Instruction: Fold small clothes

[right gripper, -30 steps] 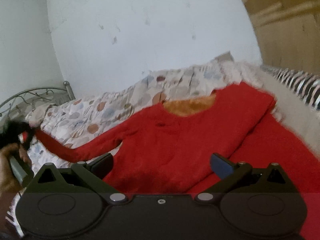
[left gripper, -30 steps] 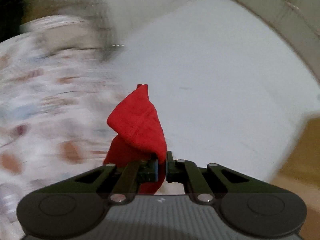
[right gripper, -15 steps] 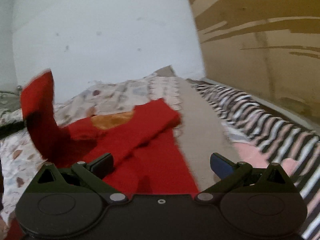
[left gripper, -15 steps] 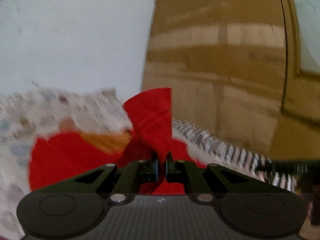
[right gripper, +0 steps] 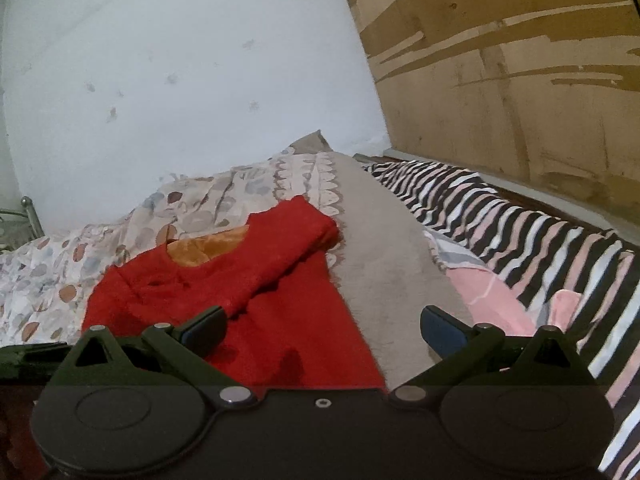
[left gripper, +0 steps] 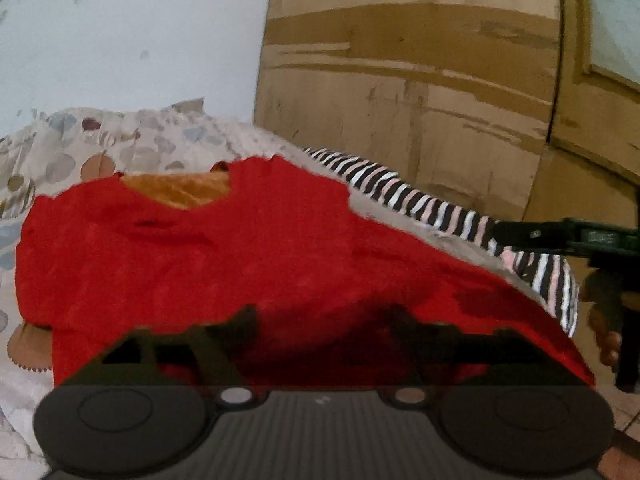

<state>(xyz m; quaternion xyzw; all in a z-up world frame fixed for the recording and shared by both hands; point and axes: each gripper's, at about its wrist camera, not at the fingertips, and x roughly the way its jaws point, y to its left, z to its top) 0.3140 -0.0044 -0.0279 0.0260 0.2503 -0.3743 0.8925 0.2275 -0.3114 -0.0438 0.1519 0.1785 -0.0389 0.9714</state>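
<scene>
A red sweater [left gripper: 280, 248] with an orange neck lining [left gripper: 180, 192] lies flat on the bed. In the right wrist view the sweater [right gripper: 280, 320] has one sleeve [right gripper: 292, 240] folded across its body. My left gripper [left gripper: 322, 320] hovers low over the near part of the sweater. Its jaws are opening and stand wide apart, blurred, with red cloth under them and nothing pinched. My right gripper [right gripper: 322, 328] is open over the sweater's right edge and holds nothing. A person's hand [left gripper: 604, 344] grips the right tool at the far right of the left wrist view.
The bed has a floral sheet [right gripper: 200, 208], with a grey blanket [right gripper: 380, 248] beside the sweater. A black, white and pink striped cloth [right gripper: 540, 232] and a pink garment [right gripper: 488, 296] lie to the right. A brown wooden panel [right gripper: 520, 100] and a white wall stand behind.
My left gripper swung the pinched red sleeve across over the sweater, then opened and let it go. The right gripper's view shifted right along the bed and stayed open.
</scene>
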